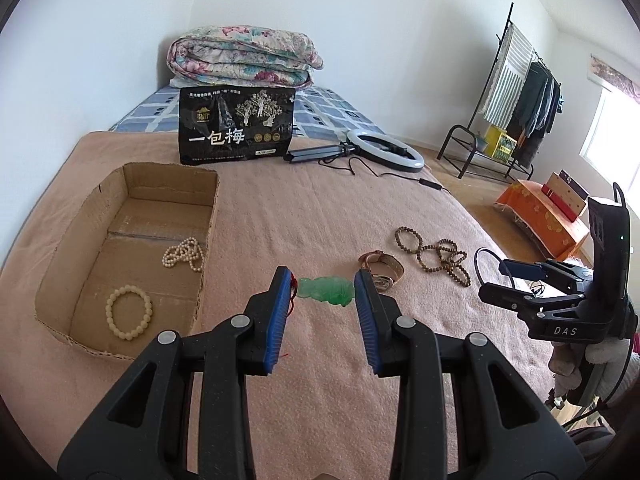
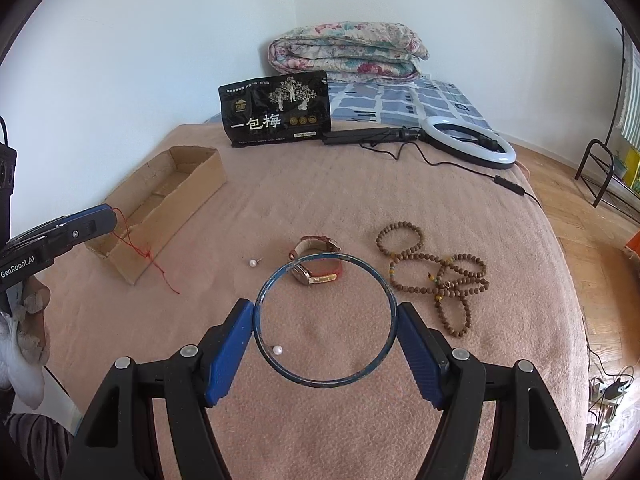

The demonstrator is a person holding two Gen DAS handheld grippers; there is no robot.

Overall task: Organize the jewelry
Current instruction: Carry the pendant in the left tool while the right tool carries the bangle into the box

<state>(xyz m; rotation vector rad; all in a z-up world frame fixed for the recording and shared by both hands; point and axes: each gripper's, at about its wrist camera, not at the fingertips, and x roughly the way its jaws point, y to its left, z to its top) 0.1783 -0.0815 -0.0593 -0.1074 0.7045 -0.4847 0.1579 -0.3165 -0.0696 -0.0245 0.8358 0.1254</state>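
Note:
My left gripper [image 1: 325,286] holds a green jade pendant [image 1: 327,290] between its blue pads, with its red cord [image 2: 141,249] hanging down; it is above the pink blanket, right of the cardboard box [image 1: 54,276]. The box holds a pearl necklace [image 1: 185,254] and a cream bead bracelet [image 1: 129,312]. My right gripper [image 2: 326,322] is shut on a blue bangle [image 2: 326,321], held above the blanket. A watch [image 2: 316,262], brown bead strands [image 2: 436,276] and two loose pearls [image 2: 253,263] lie on the blanket.
A black snack bag [image 1: 237,126] stands behind the box. A ring light [image 2: 468,142] with cable lies at the back right. A folded quilt [image 1: 244,58] sits at the bed's far end. The bed's right edge drops to the wooden floor [image 2: 592,240].

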